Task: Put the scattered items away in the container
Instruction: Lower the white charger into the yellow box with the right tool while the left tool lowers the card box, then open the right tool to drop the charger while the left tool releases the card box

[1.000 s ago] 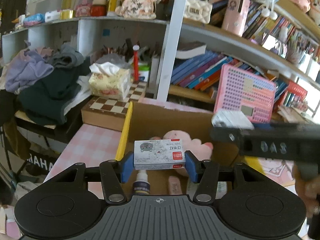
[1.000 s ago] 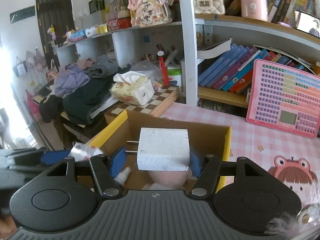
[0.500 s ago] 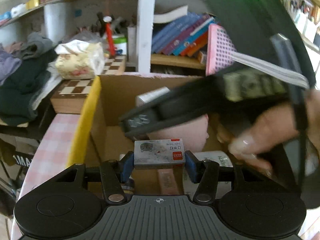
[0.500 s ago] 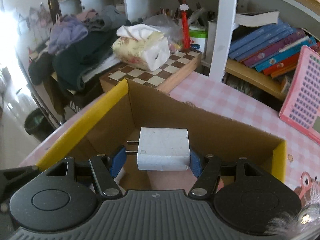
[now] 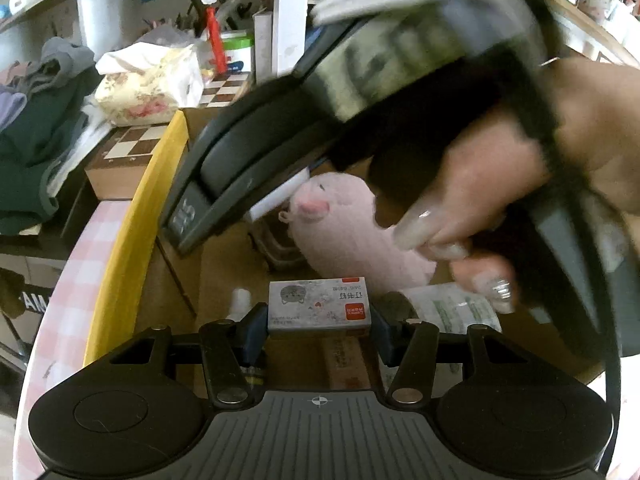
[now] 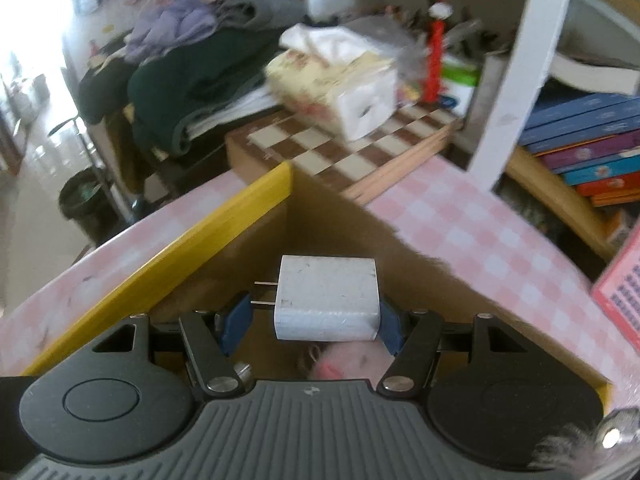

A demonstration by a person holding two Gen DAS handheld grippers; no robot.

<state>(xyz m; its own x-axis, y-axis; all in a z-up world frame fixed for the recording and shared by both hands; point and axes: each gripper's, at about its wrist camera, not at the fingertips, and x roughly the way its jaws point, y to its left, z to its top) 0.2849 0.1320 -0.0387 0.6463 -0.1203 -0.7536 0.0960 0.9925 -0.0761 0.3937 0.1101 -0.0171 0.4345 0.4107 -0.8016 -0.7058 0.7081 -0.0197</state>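
1. Since the earlier frames, both grippers have come down over the box, each still clamped on its item. In the left wrist view the person's hand and the right gripper's body, off to the right a second ago, now cross most of the upper frame. In the right wrist view the shelves have slid up and away, and the box's corner now sits straight ahead.

2. Left wrist view: the left gripper point(image 5: 319, 330) holds a small flat staple box point(image 5: 319, 305) of glossy printed card, grey-white with a red label, between blue pads; the jaws stand about half open, pressed on its short ends. It hangs over the open cardboard box point(image 5: 132, 216), which has brown matte walls and a yellow-taped rim. Inside lie a soft pink plush point(image 5: 344, 228), a small white-capped bottle point(image 5: 239, 300) and a printed paper packet point(image 5: 460, 308). The hand point(image 5: 500, 184), with long glossy nails, grips the dark, blurred body of the right gripper above the plush.

3. Right wrist view: the right gripper point(image 6: 310, 320) holds a white charger point(image 6: 326, 298), a blocky matte plastic cube with two thin metal prongs pointing left. The jaws are about half open: the right pad presses its right face, and the left pad stands at the prongs. It hangs inside the box point(image 6: 208, 236) near the far corner, with the plush point(image 6: 340, 362) just below. The box stands on a pink checked tablecloth point(image 6: 460, 232), beside a wooden chessboard point(image 6: 360, 148) bearing a floral tissue pack point(image 6: 336, 88).
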